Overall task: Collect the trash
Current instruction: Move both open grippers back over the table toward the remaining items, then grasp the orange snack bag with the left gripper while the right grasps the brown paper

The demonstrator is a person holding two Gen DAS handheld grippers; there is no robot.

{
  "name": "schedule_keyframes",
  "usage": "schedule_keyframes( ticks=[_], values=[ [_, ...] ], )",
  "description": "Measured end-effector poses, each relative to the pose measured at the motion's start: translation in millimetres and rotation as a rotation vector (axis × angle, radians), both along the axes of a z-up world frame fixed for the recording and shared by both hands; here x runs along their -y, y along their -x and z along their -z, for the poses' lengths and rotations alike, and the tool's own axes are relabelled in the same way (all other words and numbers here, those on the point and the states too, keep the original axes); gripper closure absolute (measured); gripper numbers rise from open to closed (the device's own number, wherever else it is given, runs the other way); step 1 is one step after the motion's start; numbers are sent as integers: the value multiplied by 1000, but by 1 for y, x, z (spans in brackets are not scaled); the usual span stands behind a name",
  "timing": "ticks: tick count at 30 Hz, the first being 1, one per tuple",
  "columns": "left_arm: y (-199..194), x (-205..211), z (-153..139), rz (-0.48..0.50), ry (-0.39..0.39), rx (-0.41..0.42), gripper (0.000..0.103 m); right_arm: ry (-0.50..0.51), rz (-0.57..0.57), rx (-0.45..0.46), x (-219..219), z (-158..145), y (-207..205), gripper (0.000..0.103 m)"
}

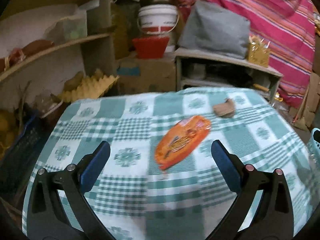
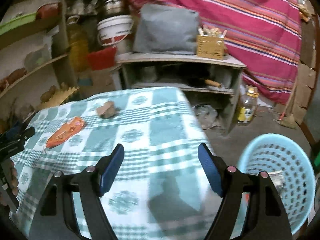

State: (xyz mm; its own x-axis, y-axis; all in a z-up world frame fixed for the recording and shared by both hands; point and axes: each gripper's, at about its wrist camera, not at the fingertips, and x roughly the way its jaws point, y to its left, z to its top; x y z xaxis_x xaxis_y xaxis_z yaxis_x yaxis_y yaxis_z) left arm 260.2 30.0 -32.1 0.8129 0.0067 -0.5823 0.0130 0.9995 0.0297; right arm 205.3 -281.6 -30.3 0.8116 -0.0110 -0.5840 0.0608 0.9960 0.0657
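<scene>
An orange snack wrapper [image 1: 182,141] lies flat on the green checked tablecloth [image 1: 128,120]; it also shows in the right wrist view [image 2: 66,133]. A crumpled brown paper scrap [image 1: 224,108] lies beyond it, also seen from the right [image 2: 107,110]. My left gripper [image 1: 160,152] is open and empty, just short of the wrapper. My right gripper [image 2: 161,154] is open and empty over the table's right part. A light blue perforated basket [image 2: 280,172] stands on the floor right of the table, with some trash inside.
Shelves [image 1: 50,48] with egg trays [image 1: 90,88] stand left. A low cabinet [image 2: 180,72] stands behind the table, with a grey bag [image 2: 166,30] on top. A bottle [image 2: 247,106] stands on the floor. The left gripper's body [image 2: 14,142] shows at the left edge.
</scene>
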Motion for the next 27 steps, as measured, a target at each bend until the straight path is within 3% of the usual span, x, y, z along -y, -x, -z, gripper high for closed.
schedule_keyframes(
  ticks=[9, 16, 17, 21, 25, 27],
  values=[
    [-46, -15, 44, 3, 29, -148, 9, 26, -39, -48, -35, 20, -34, 28],
    [-67, -21, 64, 34, 164, -262, 42, 15, -43, -81, -37, 32, -48, 28],
    [-67, -20, 64, 32, 162, -260, 43, 13, -44, -87, -38, 33, -50, 28],
    [-66, -12, 64, 62, 141, -262, 72, -11, -52, -99, -43, 36, -54, 28],
    [-66, -10, 62, 65, 126, -251, 86, 0, -64, -91, -53, 33, -58, 28],
    [-66, -13, 56, 53, 116, -221, 87, 2, -71, -74, -58, 28, -61, 28]
  ],
)
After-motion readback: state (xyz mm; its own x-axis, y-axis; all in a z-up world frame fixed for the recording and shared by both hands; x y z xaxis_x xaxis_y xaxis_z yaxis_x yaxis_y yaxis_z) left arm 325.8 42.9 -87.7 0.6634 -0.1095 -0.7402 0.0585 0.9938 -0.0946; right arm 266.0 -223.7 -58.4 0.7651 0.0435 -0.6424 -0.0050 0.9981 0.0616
